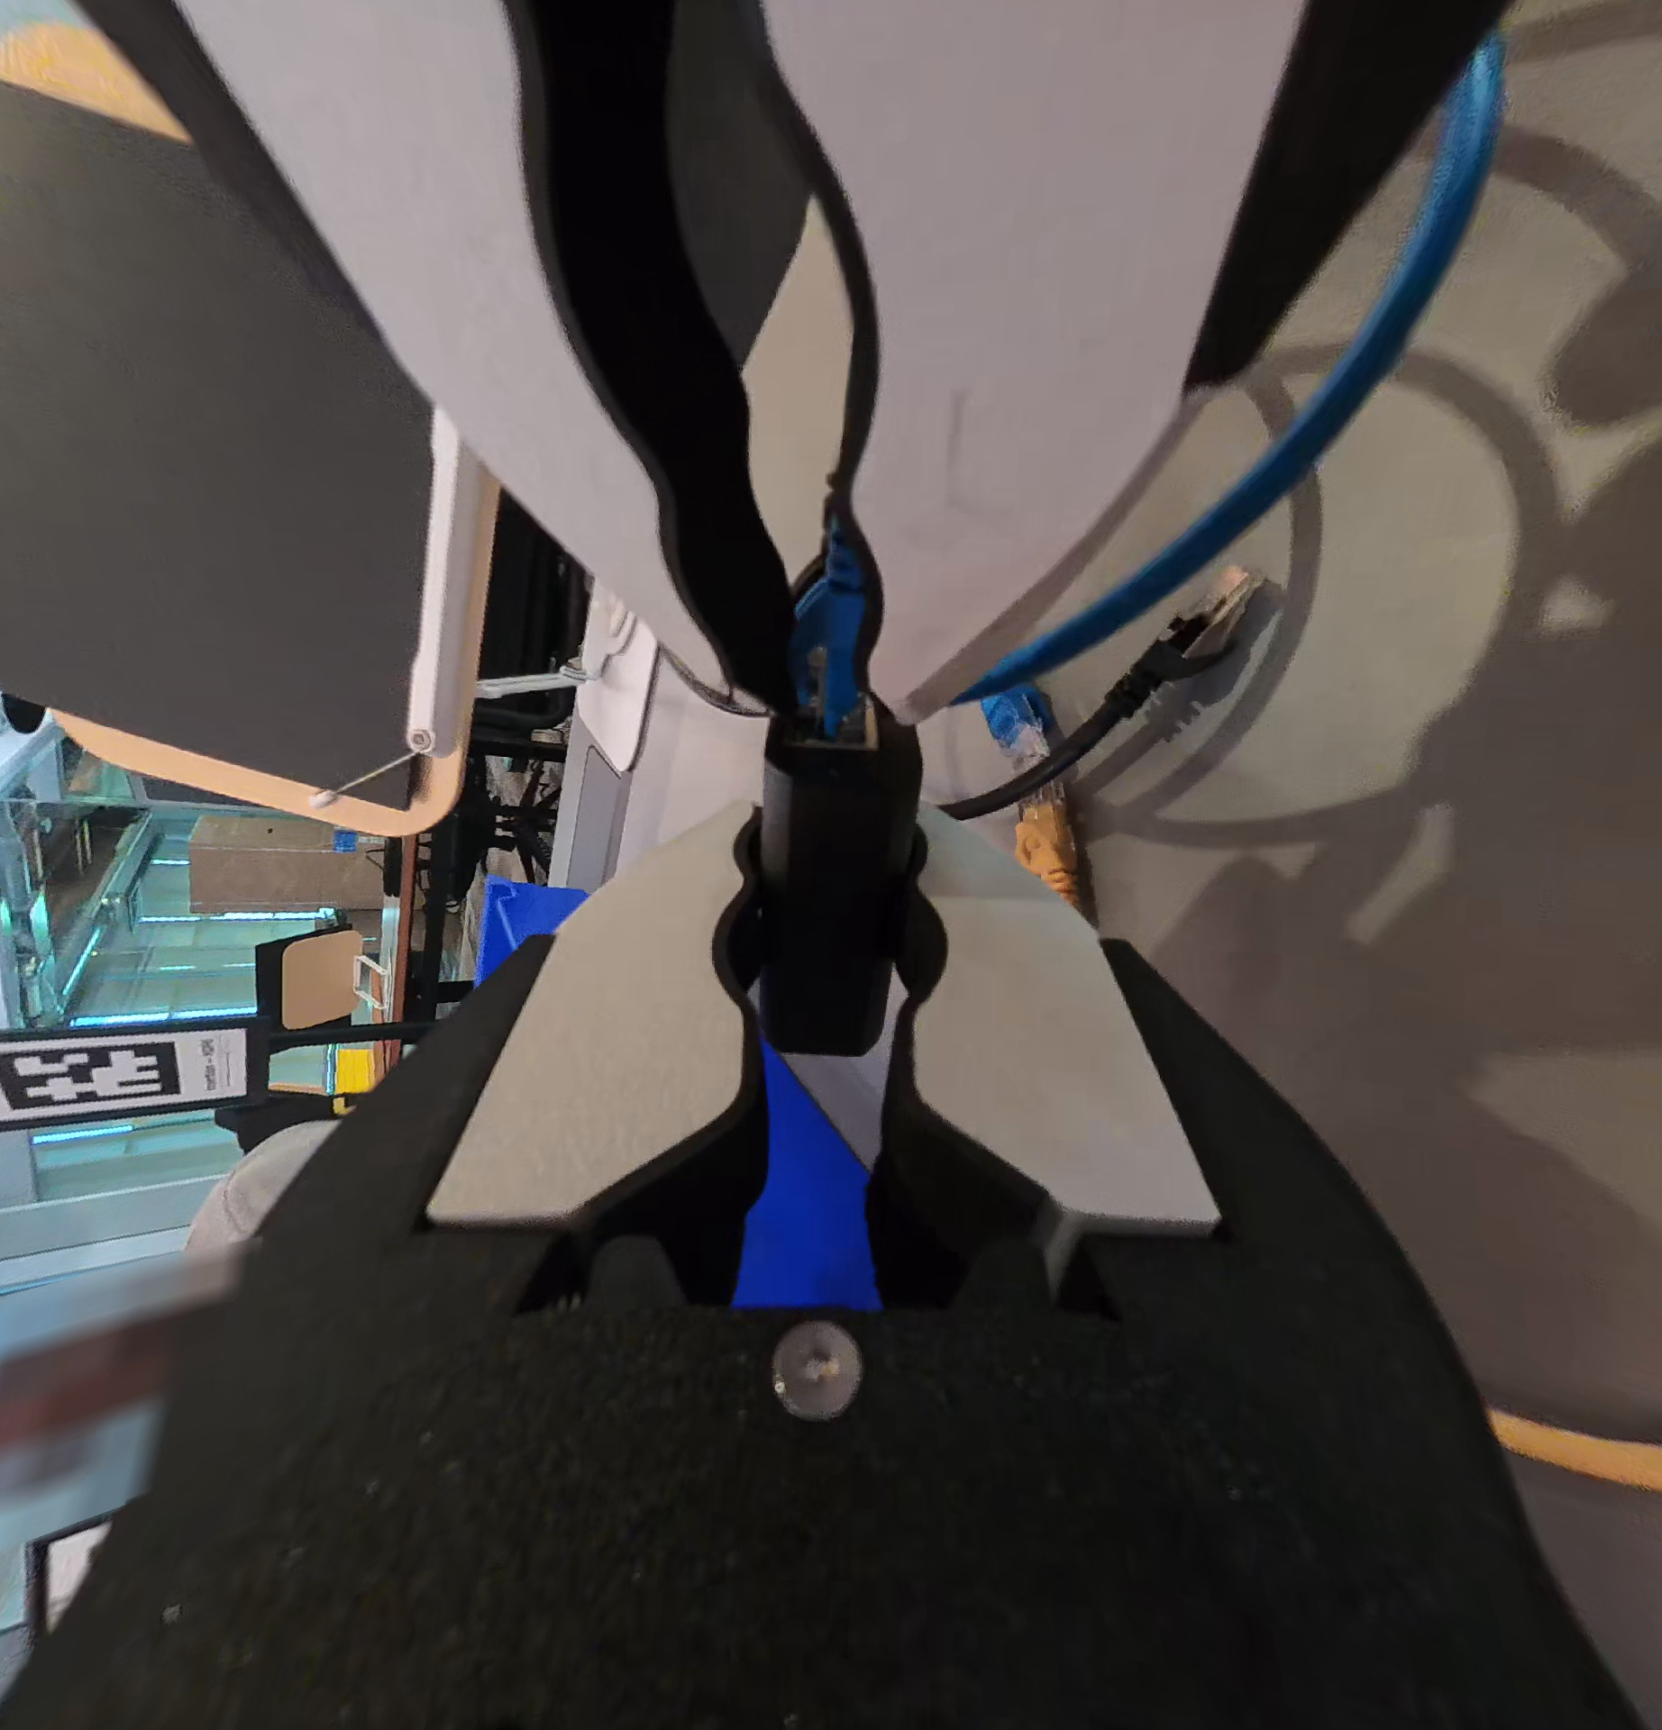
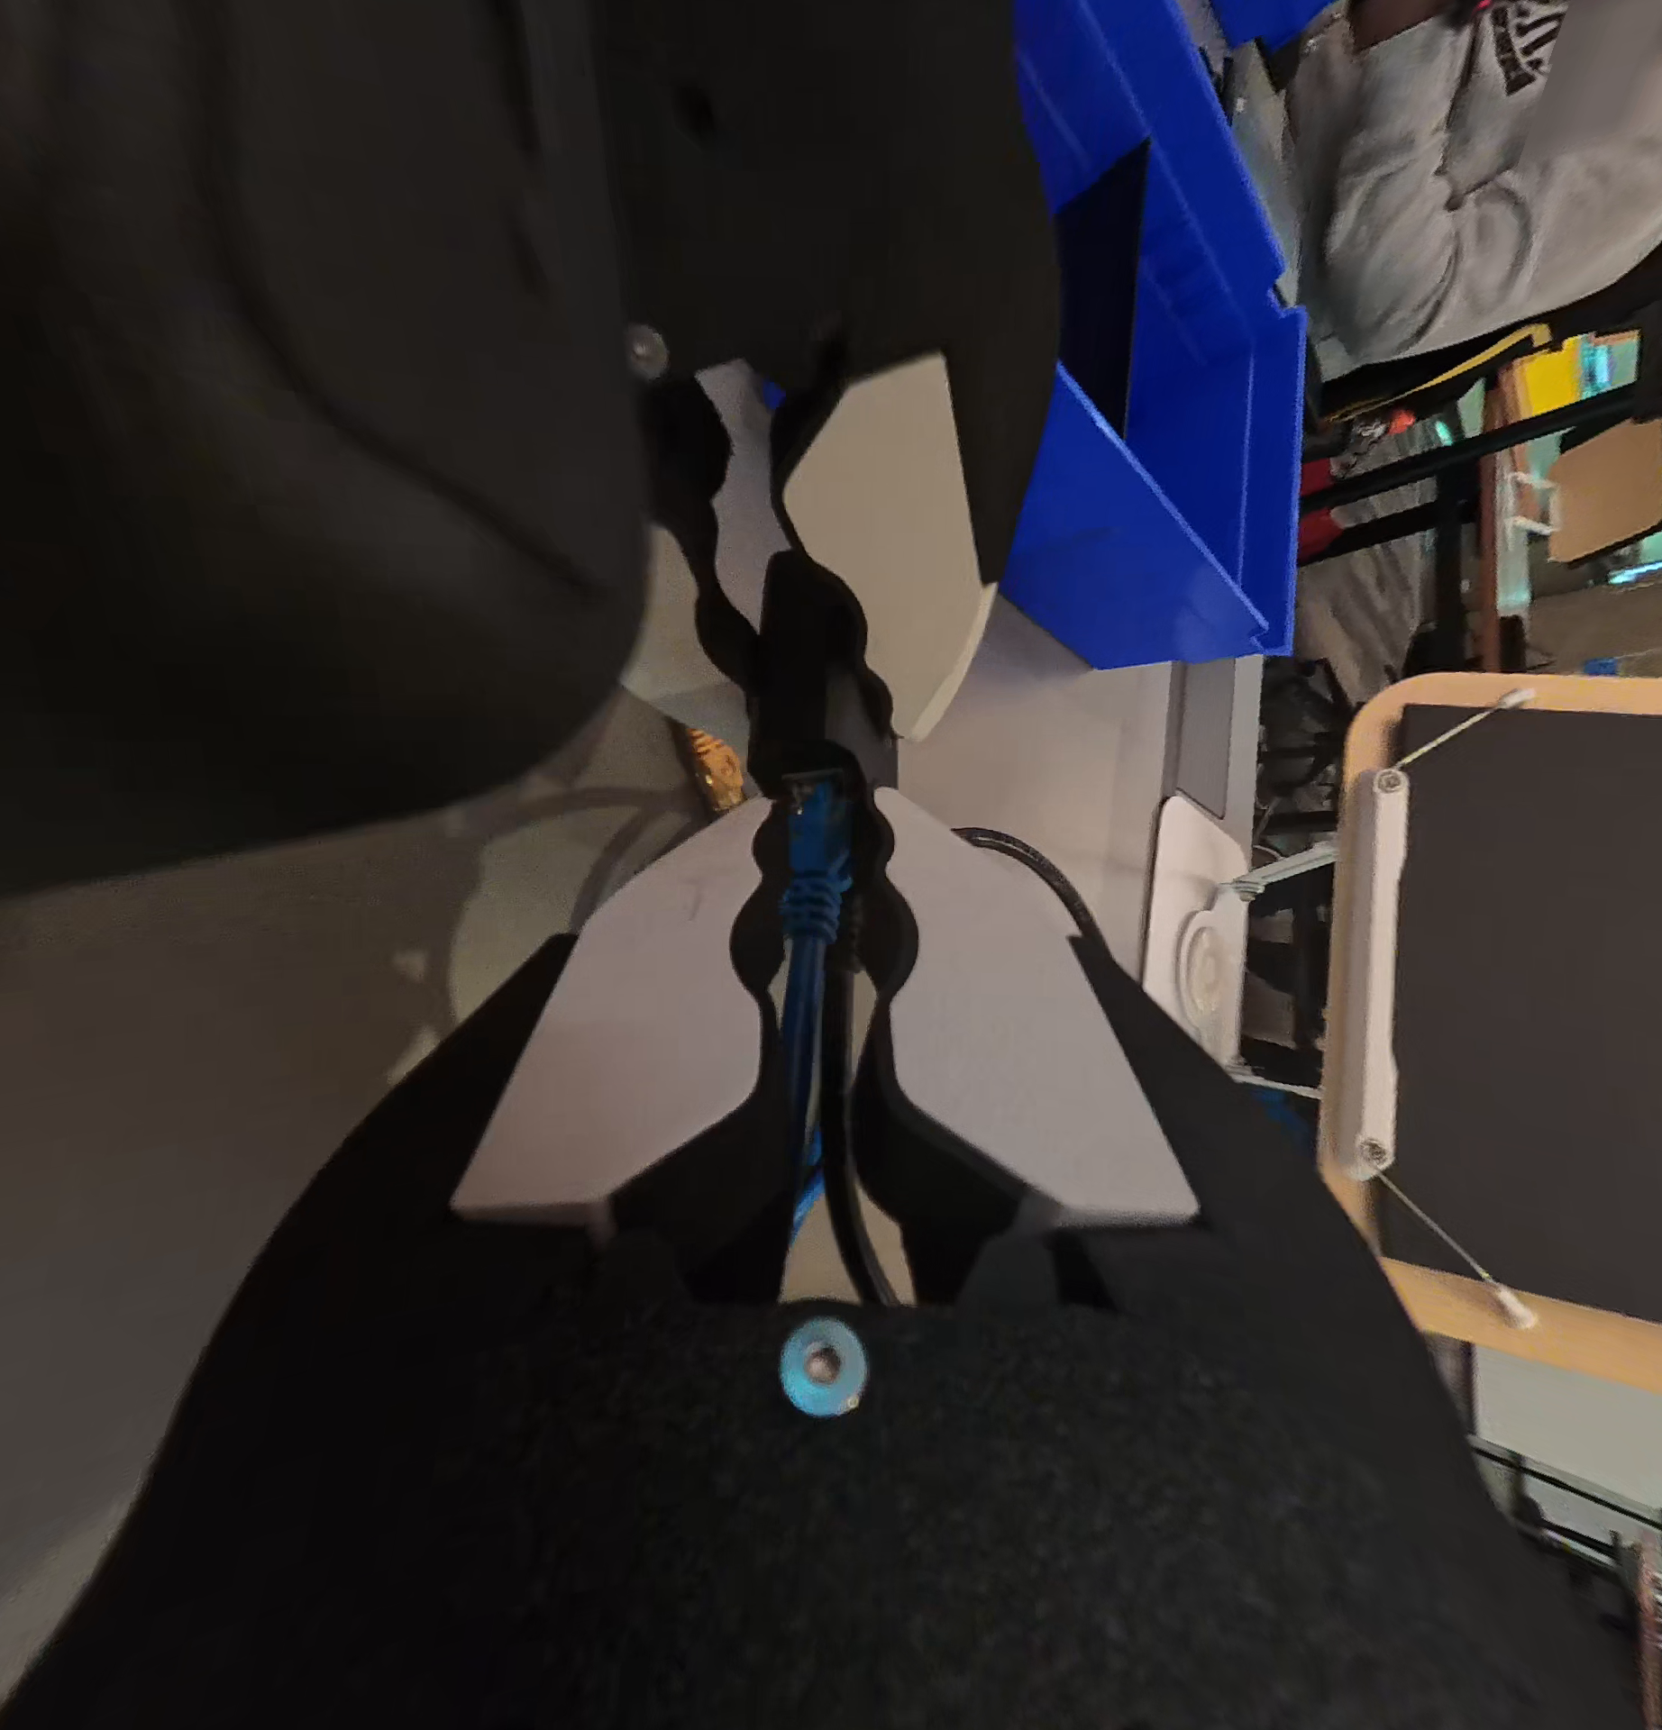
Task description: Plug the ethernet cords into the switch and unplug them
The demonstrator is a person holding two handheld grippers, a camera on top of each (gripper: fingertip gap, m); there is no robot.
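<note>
My left gripper [image 1: 832, 843] is shut on a small black switch [image 1: 832, 899], gripping its sides. My right gripper [image 2: 818, 828] is shut on the blue ethernet plug [image 2: 813, 847]. The plug's tip sits in the mouth of the switch's port [image 2: 808, 777]; I cannot tell how deep. In the left wrist view the right gripper [image 1: 832, 655] comes in from the top with the blue plug [image 1: 832, 646], and the blue cord [image 1: 1324, 421] loops away to the right. In the right wrist view the left gripper [image 2: 799, 702] holds the switch [image 2: 794, 646] from above.
On the grey table [image 1: 1417, 843] lie a second blue plug [image 1: 1015, 725], a black cord with a metal plug [image 1: 1211, 613] and an orange plug [image 1: 1047, 843]. A black cord [image 2: 851, 1170] runs between my right fingers. Blue bins [image 2: 1174, 449] stand behind the switch. A dark wood-framed panel [image 2: 1539, 1011] stands nearby.
</note>
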